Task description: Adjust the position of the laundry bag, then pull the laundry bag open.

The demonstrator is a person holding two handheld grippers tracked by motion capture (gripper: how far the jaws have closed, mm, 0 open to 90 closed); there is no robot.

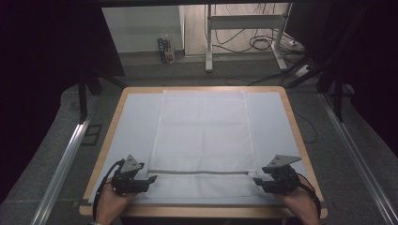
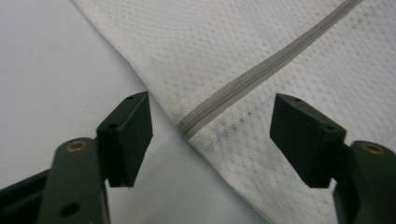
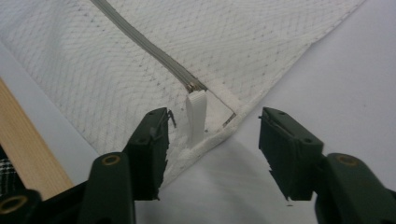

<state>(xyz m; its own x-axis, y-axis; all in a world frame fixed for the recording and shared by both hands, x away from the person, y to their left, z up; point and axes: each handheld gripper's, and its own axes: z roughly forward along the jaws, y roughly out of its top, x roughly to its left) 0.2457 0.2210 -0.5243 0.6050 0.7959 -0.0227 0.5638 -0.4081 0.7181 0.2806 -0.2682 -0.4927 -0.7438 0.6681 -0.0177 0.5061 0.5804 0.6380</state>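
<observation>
Mesh bag edges lie between spread fingers of left gripper and right gripper.

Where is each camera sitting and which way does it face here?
High view: fixed above the person's side, looking forward and down on the table and white mesh bag; both hands, the left gripper and right gripper show.
Left gripper view: rides the left gripper, looking along its open fingers at the bag's edge where the grey zipper ends.
Right gripper view: rides the right gripper, facing the zipper pull at the bag's corner.
Shared: both gripper views show the zipper on the bag.
</observation>
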